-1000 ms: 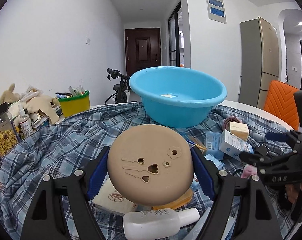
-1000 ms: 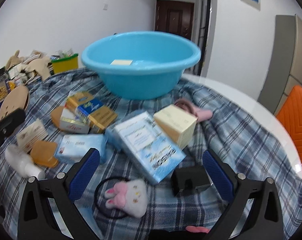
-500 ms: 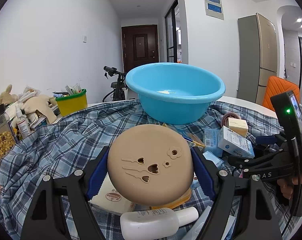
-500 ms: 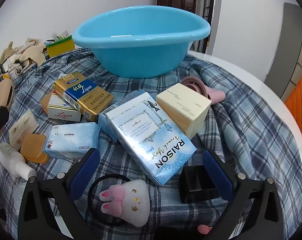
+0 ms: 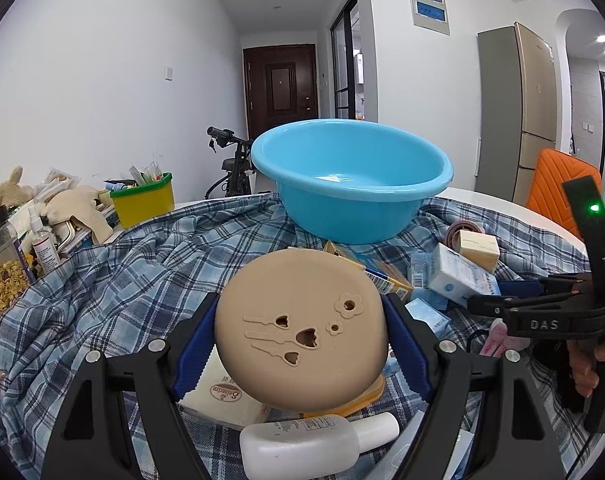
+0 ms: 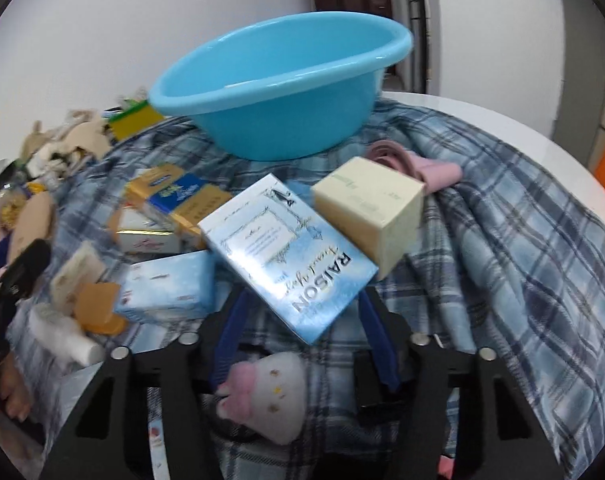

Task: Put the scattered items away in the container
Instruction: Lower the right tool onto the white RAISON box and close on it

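We see the smooth blue basin [image 5: 350, 184] at the far side of the checked cloth [image 5: 122, 272], one pale flat piece inside. Our left gripper [image 5: 300, 336] clamps a round tan disc [image 5: 300, 332]. Our right gripper [image 6: 302, 320] has just been closing around the glossy light-blue box [image 6: 286, 252]; whether its pads touch, we cannot tell.

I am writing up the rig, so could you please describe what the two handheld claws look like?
Both the left claw and the right claw are matte black frames with silver bolts and blue ribbed pads. Seen from the left wrist, the right one bears raised letters "DAS" and a black upright part with a green light.
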`<state>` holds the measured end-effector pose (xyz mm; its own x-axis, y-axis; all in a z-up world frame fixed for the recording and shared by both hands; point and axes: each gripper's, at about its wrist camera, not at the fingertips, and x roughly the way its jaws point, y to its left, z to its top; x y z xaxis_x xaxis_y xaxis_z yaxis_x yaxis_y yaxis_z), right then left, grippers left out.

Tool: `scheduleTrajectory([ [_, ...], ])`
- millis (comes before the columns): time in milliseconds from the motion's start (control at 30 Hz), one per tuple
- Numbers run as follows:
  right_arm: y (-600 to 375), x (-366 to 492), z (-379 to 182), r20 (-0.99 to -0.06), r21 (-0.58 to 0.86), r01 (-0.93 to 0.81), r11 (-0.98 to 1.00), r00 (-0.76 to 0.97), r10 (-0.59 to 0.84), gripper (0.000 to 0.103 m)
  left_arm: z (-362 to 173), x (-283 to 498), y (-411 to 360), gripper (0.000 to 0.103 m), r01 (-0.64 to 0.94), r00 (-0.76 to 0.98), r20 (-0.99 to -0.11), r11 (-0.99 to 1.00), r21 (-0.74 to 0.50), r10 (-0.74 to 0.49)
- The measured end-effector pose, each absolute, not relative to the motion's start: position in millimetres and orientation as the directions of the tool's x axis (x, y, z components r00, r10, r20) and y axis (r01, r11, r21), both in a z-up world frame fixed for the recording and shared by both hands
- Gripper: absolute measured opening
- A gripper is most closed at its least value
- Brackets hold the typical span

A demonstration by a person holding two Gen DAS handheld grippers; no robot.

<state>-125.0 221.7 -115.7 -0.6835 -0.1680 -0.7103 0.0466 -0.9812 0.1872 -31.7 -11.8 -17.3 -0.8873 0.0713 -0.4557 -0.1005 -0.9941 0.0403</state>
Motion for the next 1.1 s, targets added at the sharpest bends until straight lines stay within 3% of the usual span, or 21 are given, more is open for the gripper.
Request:
scheduleTrajectory([
  [333, 206.0, -113.5, -112.0, -0.686, 0.194, 0.153, -0.969, -0.685, -0.246, 0.043, -17.6, -31.5, -11.1, 0.081, -0.104, -0.887, -0.456, -0.994, 0.044, 0.073],
  [367, 205.8, -112.5, -110.2, -0.682, 0.171, 0.137, -0.976, -0.698, -0.218, 0.044, -17.6, -31.5, -11.0, 0.081, -0.104, -0.887, -0.457, -0.994, 0.044, 0.073],
  [467, 205.8, -111.3, -104.9, -0.663, 0.105, 0.094, -0.99, -0.735, -0.14, 0.077, -17.6, -31.9, -10.7, 0.081, -0.108, -0.885, -0.459, -0.993, 0.047, 0.075],
  [500, 206.0, -112.6, -104.3, -0.66, 0.1, 0.095, -0.991, -0.739, -0.137, 0.078, -17.6, -32.0, -10.7, 0.081, -0.11, -0.885, -0.459, -0.993, 0.048, 0.076],
  [833, 206.7, -129.6, -113.7, -0.71, 0.104, 0.107, -0.989, -0.688, -0.149, 0.078, -16.9, -31.8, -10.6, 0.081, -0.112, -0.887, -0.456, -0.992, 0.052, 0.077],
  [933, 209.7, -126.9, -112.7, -0.696, 0.145, 0.138, -0.98, -0.69, -0.2, 0.057, -16.7, -31.9, -10.8, 0.081, -0.112, -0.886, -0.458, -0.992, 0.053, 0.076],
  [1100, 205.4, -118.7, -115.0, -0.69, 0.219, 0.23, -0.948, -0.651, -0.317, 0.057, -16.4, -32.1, -10.9, 0.082, -0.114, -0.885, -0.46, -0.992, 0.055, 0.076],
])
